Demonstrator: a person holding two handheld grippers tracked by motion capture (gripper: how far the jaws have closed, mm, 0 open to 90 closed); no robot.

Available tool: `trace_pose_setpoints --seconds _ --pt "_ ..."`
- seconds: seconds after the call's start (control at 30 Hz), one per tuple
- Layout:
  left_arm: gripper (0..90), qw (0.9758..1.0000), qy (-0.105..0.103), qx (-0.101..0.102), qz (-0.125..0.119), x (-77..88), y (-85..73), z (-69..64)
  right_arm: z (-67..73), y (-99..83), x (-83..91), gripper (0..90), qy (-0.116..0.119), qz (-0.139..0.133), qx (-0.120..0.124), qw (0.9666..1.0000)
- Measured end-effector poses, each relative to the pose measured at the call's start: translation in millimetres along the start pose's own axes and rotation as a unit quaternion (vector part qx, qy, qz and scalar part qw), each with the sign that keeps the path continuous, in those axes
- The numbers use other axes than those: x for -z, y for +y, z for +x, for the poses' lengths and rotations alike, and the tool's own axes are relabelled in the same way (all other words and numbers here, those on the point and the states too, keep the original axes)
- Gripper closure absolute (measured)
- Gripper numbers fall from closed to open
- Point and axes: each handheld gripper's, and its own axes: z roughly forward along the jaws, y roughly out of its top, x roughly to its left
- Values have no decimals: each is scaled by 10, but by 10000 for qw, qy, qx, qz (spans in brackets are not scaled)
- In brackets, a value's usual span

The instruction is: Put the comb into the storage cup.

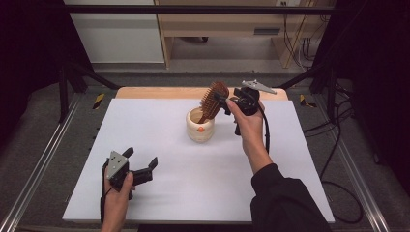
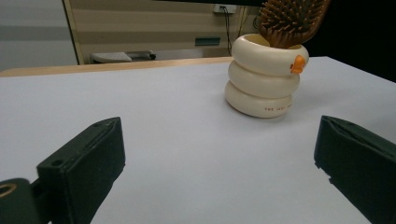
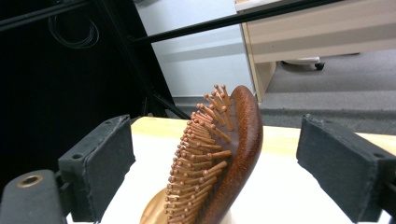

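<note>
hairbrush x1 standing in cup x1, 2 tongs: right open astride brush, left open, empty

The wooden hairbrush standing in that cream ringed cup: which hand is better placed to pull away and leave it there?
Probably the right. The right gripper has open jaws either side of the brown wooden hairbrush in the cream ringed cup. The left gripper sits open, far off near the table's front edge.

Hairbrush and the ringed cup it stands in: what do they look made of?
Hairbrush: likely wood, its back reddish-brown and smooth with a slight sheen; the knob-tipped pins look wooden too. Cup: cream, glossy with soft highlights, three stacked rings and an orange knob; glazed ceramic or plastic, can't tell which.
</note>
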Motion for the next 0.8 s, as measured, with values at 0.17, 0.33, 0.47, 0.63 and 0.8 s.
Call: trace_pose_setpoints --seconds 0.17,0.33,0.47,0.63,0.8 --pt "20 9999 51 36 -93 28 11 32 -13 21 104 92 118 -9 262 9996" --pt "20 9997 114 84 -187 58 23 89 -35 36 197 85 181 14 492 9986" --pt "20 9996 180 106 -213 90 27 136 -51 48 283 67 96 8 656 9978" --pt "20 9993 240 127 -253 142 38 191 -53 82 379 57 -9 -23 774 9970" --pt "20 9989 341 107 -299 196 53 249 -47 131 455 68 15 -92 787 9969"
